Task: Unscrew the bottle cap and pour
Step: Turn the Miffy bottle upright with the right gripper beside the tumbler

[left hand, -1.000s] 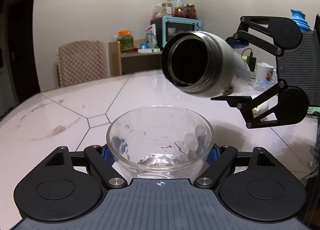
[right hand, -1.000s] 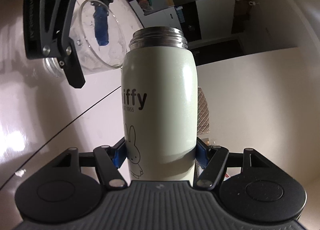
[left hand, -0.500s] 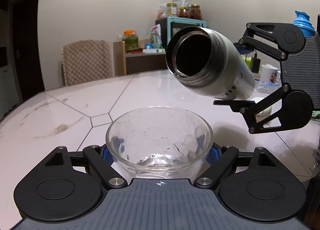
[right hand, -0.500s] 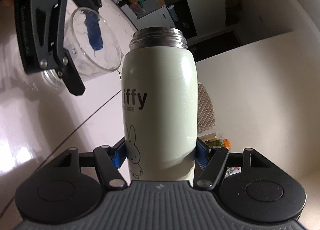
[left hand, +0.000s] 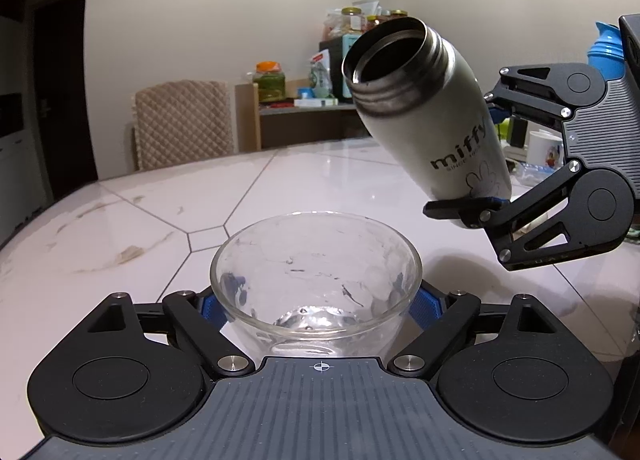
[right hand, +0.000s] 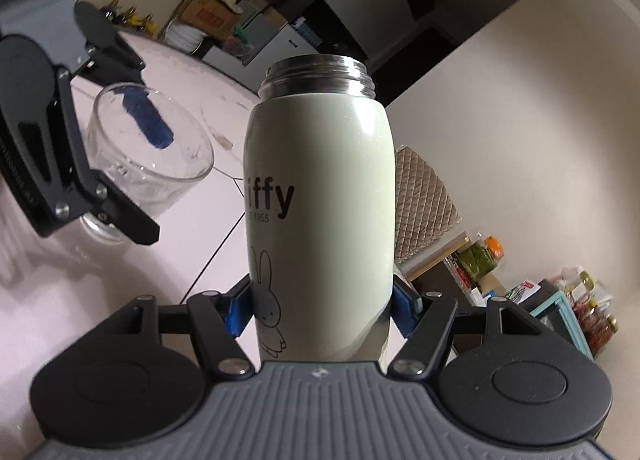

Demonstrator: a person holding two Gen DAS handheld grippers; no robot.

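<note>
The bottle (left hand: 436,120), cap off and mouth bare, hangs tilted above and to the right of the bowl (left hand: 316,272), well clear of its rim, pinched low on its body by the right gripper (right hand: 320,308), whose blue pads press both sides. The bowl stands on the table (left hand: 120,228) between the fingers of the left gripper (left hand: 316,300), whose jaws are opening; whether the pads touch the glass, I cannot tell. A little clear liquid seems to lie in the bowl's bottom, so the pour looks done. To finish well, right the bottle smoothly beside the bowl and free the bowl without nudging it. Count: one bottle, one bowl, two grippers; no cap in view.
</note>
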